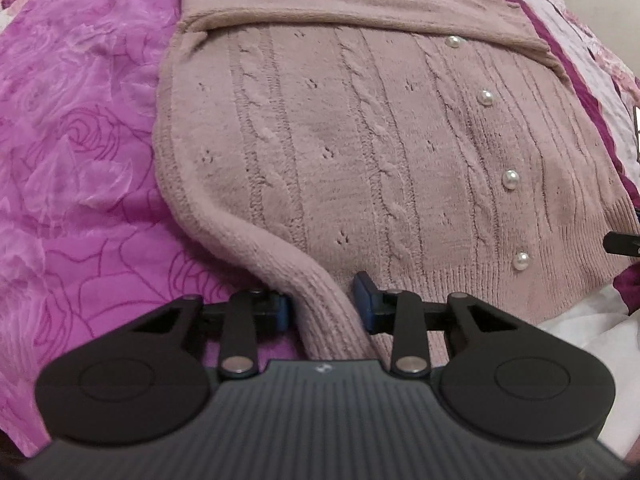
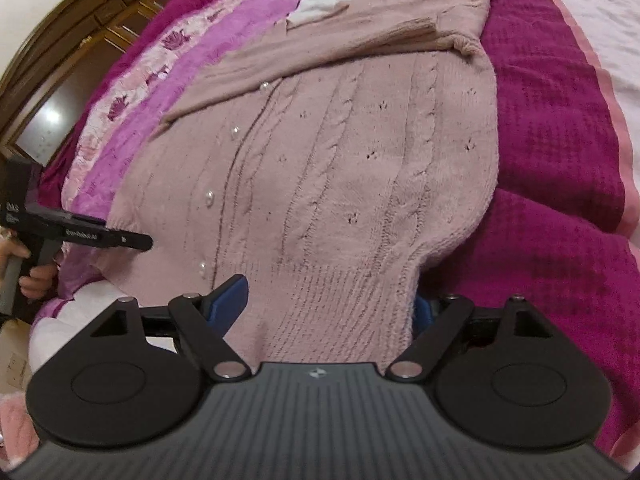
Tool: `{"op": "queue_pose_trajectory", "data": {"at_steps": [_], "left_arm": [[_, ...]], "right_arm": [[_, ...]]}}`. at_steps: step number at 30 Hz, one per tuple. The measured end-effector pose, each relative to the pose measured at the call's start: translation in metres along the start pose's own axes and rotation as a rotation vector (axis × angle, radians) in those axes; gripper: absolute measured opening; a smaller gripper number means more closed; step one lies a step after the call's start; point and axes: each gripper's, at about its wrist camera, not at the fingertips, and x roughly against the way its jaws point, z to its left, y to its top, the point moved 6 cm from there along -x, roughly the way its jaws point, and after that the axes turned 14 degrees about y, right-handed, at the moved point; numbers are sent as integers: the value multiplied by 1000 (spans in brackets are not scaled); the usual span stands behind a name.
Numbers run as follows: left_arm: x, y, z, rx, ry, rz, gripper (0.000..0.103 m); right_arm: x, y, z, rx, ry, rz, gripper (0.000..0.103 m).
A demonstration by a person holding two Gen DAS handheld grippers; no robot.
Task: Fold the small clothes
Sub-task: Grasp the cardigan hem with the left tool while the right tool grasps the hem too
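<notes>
A dusty-pink cable-knit cardigan [image 1: 360,152] with pearl buttons [image 1: 510,179] lies flat on the bed, a sleeve folded across its upper part. My left gripper [image 1: 322,304] straddles the hem's left corner fold; its blue pads [image 1: 366,292] stand apart on either side of the knit without pinching it. In the right wrist view the cardigan [image 2: 340,168] fills the middle. My right gripper [image 2: 328,300] is wide open around the hem's right corner, with the ribbed hem between its pads [image 2: 230,292]. The left gripper's side also shows at that view's left edge [image 2: 80,234].
The bed is covered by a purple rose-patterned blanket [image 1: 72,160] on the left and a magenta quilt [image 2: 560,140] with pale bands on the right. A wooden headboard or furniture [image 2: 80,32] is at the far upper left. White bedding [image 1: 580,328] lies near the hem.
</notes>
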Motion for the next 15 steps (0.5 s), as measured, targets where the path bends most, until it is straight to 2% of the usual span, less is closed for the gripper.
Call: {"op": "queue_pose_trajectory", "data": {"at_steps": [11,14,15], "left_arm": [[-9,4,-10,-7,39,-12,35],[-9,2,-16,-26,54,-35,34],[-9,2,-14,-20,52,-42,35]], "right_arm": [[-9,-4,7,44,-69,25,86],[-11,-5,7,64,-119,28,66],[-10,-5,5,66,-137,25,55]]}}
